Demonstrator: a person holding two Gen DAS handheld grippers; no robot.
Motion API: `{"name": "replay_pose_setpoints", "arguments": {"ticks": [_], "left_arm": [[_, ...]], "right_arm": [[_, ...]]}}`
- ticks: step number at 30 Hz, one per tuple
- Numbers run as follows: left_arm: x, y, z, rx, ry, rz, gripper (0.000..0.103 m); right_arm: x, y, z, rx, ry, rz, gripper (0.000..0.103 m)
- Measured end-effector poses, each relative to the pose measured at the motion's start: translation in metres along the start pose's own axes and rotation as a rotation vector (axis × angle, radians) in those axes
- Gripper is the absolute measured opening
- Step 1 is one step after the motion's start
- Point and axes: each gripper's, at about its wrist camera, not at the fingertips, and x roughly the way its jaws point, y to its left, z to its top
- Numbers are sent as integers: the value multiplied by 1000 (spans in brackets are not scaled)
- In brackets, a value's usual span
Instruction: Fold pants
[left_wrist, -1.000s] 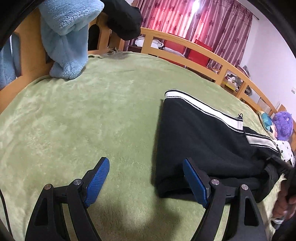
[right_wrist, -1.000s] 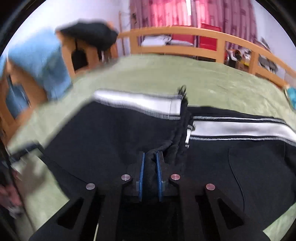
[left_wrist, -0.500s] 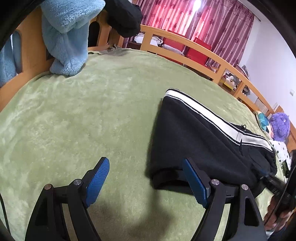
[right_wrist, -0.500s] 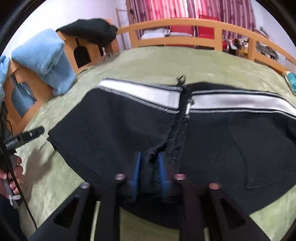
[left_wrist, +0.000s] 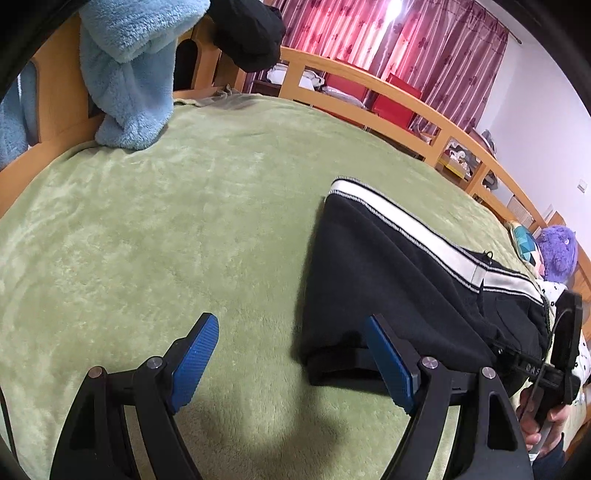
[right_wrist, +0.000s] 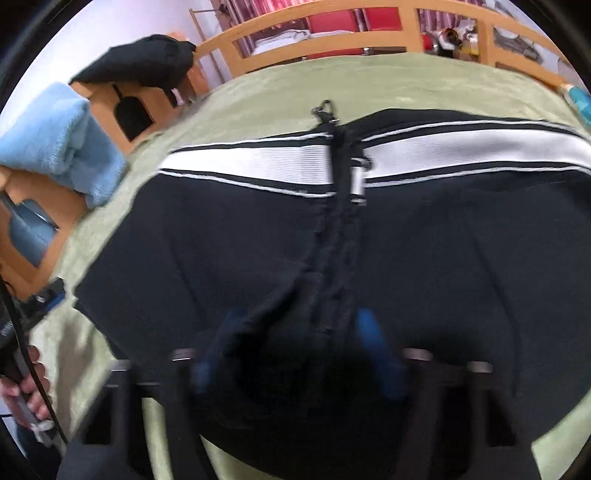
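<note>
Pants (right_wrist: 424, 258) lie folded once on the bed (left_wrist: 166, 229); we keep left gripper (left_wrist: 295, 365) fingers wide and empty, right gripper (right_wrist: 295, 354) fingers just parted off the fabric, further folds remaining.

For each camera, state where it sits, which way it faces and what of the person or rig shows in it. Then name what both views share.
Left wrist: on the left gripper, angled down over the green blanket at the edge of the black pants; its blue pads stand apart, and the other hand shows at right.
Right wrist: on the right gripper, close over the pants' fly; blurred pads flank a fabric ridge, a hand shows at left.
Shared: pants, blanket, blue towel, wooden bed rail.
</note>
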Motion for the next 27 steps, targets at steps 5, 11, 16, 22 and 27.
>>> {"name": "replay_pose_setpoints", "arguments": {"ticks": [5, 11, 16, 22, 27], "left_arm": [[2, -4, -2, 2, 19, -3, 81], [-11, -12, 2, 8, 7, -57, 81], [-6, -20, 2, -9, 32, -95, 81], [6, -21, -5, -19, 75, -101, 81], [17, -24, -8, -63, 121, -156, 81]], "right_arm": [[-15, -5, 8, 39, -55, 67, 23], [-69, -25, 15, 52, -177, 16, 23], [-32, -43, -3, 48, -33, -51, 30], [-63, -34, -6, 31, -163, -96, 51], [-43, -37, 14, 26, -122, -98, 58]]}}
